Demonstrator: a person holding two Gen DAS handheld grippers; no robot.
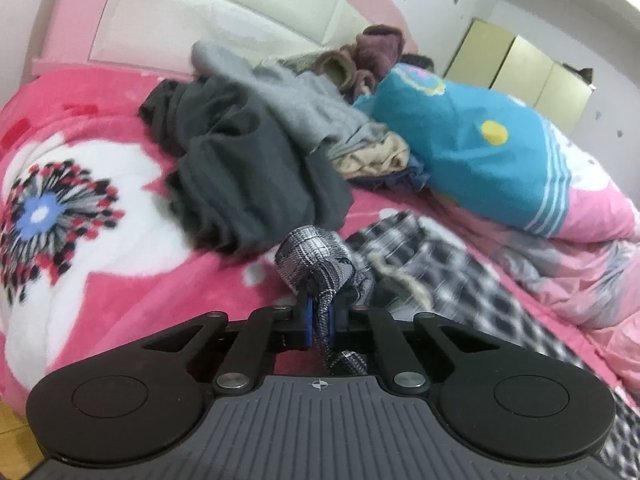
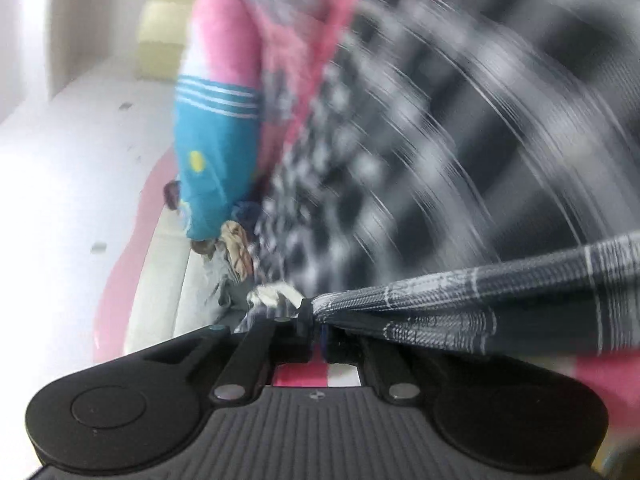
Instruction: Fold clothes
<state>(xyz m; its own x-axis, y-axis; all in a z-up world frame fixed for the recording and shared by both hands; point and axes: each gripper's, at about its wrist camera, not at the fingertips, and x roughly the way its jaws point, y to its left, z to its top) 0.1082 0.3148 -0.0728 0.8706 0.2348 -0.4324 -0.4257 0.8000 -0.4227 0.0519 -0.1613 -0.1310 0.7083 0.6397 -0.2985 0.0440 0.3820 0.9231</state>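
A black-and-white checked garment [image 1: 452,268] lies spread on the pink flowered blanket [image 1: 104,240] of a bed. My left gripper [image 1: 319,312] is shut on a bunched fold of this checked cloth, which sticks up between the blue pads. In the right wrist view my right gripper [image 2: 316,330] is shut on another edge of the checked garment [image 2: 480,304], and the cloth runs taut from the jaws to the right. The rest of the garment there is blurred by motion.
A heap of clothes lies farther up the bed: a dark grey piece [image 1: 248,160], a light grey one [image 1: 304,108], a beige one [image 1: 372,160]. A blue and pink quilt [image 1: 480,148] lies at the right. Behind stand a pink-and-white headboard [image 1: 180,12] and yellow cabinets [image 1: 520,68].
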